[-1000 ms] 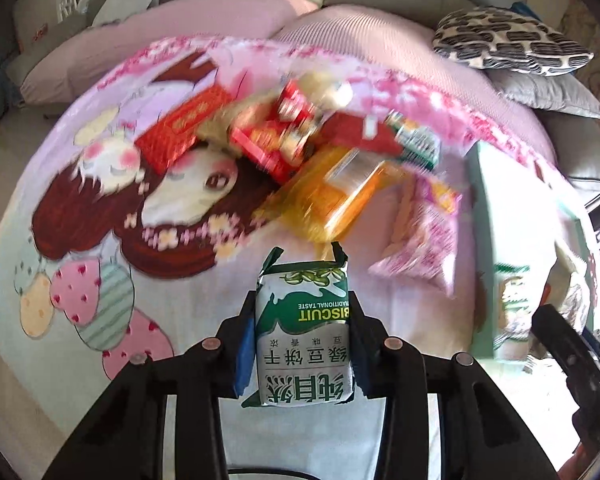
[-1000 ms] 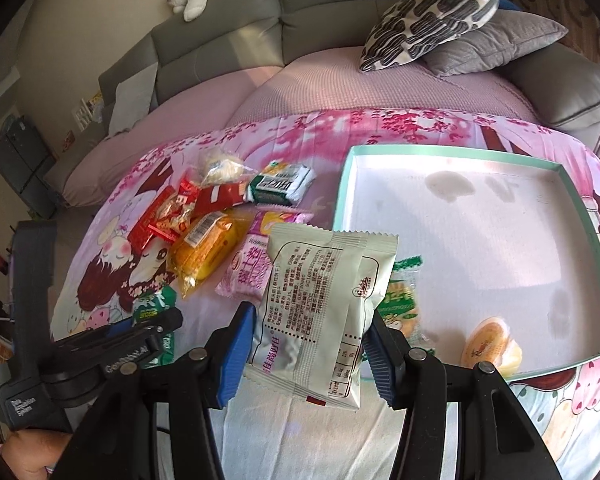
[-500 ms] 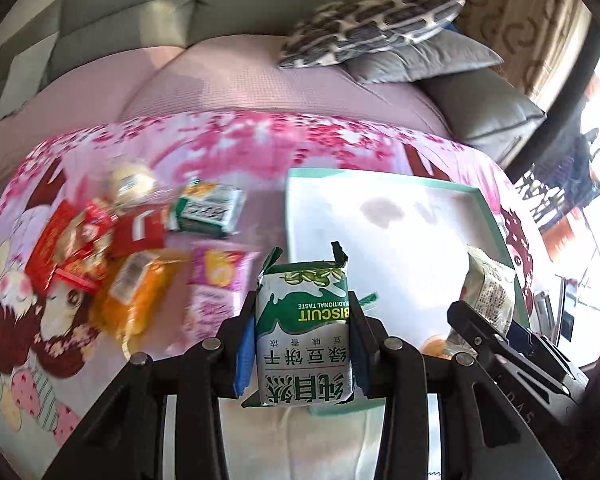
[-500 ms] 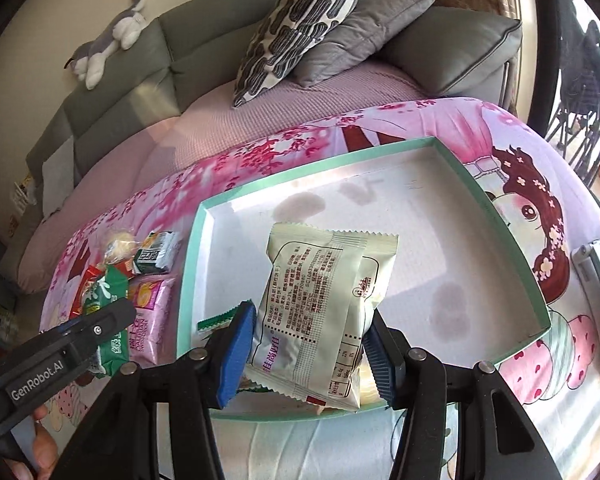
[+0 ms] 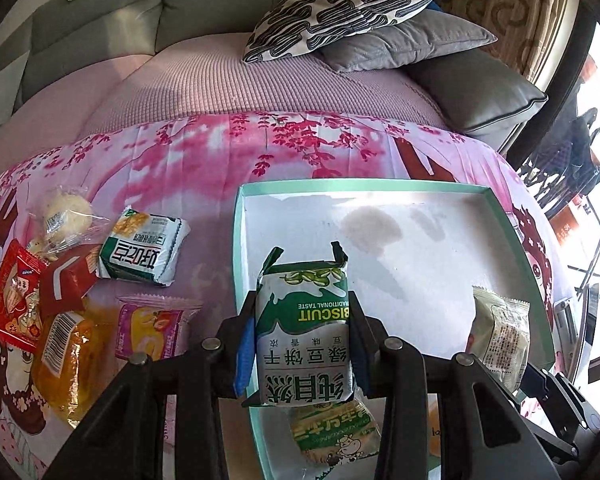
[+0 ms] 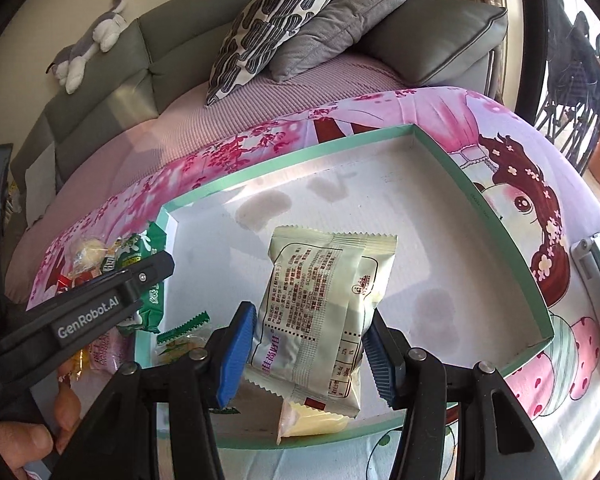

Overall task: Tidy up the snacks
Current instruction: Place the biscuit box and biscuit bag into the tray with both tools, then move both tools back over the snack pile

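The left gripper is clenched on a green and white biscuit pack, which stands upright between the blue-padded fingers, its crimped top pointing away from the camera; it hangs over the near left part of the mint-rimmed tray, close to that tray's left wall; below it, on the tray floor, lies a green-printed snack packet. The right gripper is grasping a pale cream packet by its lower half, label side toward the camera, the packet tilted slightly to the right; it is held above the near edge of the tray, and under it lies a yellow wrapped snack, though whether the cream packet touches that one cannot be told from this angle. The tray rests on a pink cartoon-print cloth; left of the tray on that cloth lie the remaining snacks, well apart from both grippers: a green and white pack with a torn-looking end, a pink packet, an orange packet, red packets and a clear-wrapped bun. Beyond the cloth a patterned cushion leans on a grey cushion; a plush toy lies on the sofa back.
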`<state>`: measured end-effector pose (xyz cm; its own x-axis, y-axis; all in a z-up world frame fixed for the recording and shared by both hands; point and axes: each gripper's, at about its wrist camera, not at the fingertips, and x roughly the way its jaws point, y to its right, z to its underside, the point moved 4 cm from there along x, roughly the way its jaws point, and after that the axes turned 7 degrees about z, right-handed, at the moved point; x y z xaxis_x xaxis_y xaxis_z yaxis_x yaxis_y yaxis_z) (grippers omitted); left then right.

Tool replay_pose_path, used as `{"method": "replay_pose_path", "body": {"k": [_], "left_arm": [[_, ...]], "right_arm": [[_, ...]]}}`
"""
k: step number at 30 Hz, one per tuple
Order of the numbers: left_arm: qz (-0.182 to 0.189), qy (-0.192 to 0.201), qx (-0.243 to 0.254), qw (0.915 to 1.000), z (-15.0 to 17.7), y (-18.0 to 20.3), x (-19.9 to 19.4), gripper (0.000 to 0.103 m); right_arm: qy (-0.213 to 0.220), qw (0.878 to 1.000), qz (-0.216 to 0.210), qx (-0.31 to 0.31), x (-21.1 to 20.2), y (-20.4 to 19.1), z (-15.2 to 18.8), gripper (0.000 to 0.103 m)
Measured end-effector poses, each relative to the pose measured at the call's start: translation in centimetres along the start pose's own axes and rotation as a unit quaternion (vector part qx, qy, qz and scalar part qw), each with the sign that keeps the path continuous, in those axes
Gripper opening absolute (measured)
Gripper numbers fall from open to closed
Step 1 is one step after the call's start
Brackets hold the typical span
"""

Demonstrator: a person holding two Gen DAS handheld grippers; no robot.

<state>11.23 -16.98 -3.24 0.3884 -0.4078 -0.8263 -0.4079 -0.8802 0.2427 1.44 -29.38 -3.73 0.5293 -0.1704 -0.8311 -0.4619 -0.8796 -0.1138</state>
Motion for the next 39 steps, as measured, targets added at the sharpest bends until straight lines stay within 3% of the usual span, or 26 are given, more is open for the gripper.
{"method": "replay_pose_path", "body": {"k": [4, 6, 8, 11, 13, 14, 18, 22, 26, 31, 36, 39], "left_arm": [[0.008, -0.009, 0.017, 0.9998, 0.6, 1.0, 0.8, 0.042], [0.013, -0.022, 0.017, 0.9995, 0.8, 1.3, 1.1, 0.047], [0.023, -0.023, 0.012, 0.9994, 0.9, 1.5, 0.7, 0.07], [0.021, -0.011, 0.015, 0.9996, 0.9, 1.2, -0.6, 0.076], [0.004, -0.004, 0.012, 0.9999, 0.8, 0.6, -1.5, 0.079], [-0.007, 0.0, 0.009, 0.9999, 0.8, 0.1, -1.9, 0.086], [-0.048, 0.02, 0.0, 0.9987, 0.4, -2.4, -3.5, 0.092], [-0.101, 0.034, -0.02, 0.9941, -0.2, -5.6, -4.5, 0.097], [-0.087, 0.039, -0.066, 0.9933, -0.5, -8.1, -5.2, 0.098], [-0.105, 0.03, -0.081, 0.9907, -1.6, -9.9, -4.5, 0.098], [-0.105, 0.045, -0.086, 0.9897, -1.6, -11.1, -6.8, 0.098], [-0.103, 0.057, -0.115, 0.9864, -1.0, -12.6, -8.3, 0.098]], "right_arm": [[-0.007, 1.0, 0.009, -0.004, 0.6, 0.3, 0.4, 0.056], [-0.018, 1.0, 0.009, -0.004, 1.0, 0.3, 0.8, 0.056], [-0.026, 1.0, 0.008, -0.002, 1.0, 0.3, 0.9, 0.058], [-0.014, 1.0, 0.018, -0.01, 0.6, 0.1, 1.0, 0.074], [-0.01, 1.0, 0.023, -0.018, 0.6, 0.0, 1.2, 0.077], [-0.01, 0.999, 0.026, -0.021, 0.6, 0.0, 1.3, 0.078], [0.003, 0.999, 0.039, -0.028, 0.5, -0.1, 1.6, 0.103], [0.02, 0.997, 0.06, -0.032, 0.0, -0.7, 1.3, 0.103], [0.045, 0.995, 0.083, -0.038, -1.2, -1.7, 0.8, 0.103], [0.078, 0.995, 0.054, -0.027, -2.0, -4.3, -2.2, 0.103], [0.134, 0.99, 0.022, -0.035, -4.6, -6.9, -3.9, 0.103], [0.127, 0.99, 0.007, -0.06, -4.7, -8.4, -3.2, 0.103]]}}
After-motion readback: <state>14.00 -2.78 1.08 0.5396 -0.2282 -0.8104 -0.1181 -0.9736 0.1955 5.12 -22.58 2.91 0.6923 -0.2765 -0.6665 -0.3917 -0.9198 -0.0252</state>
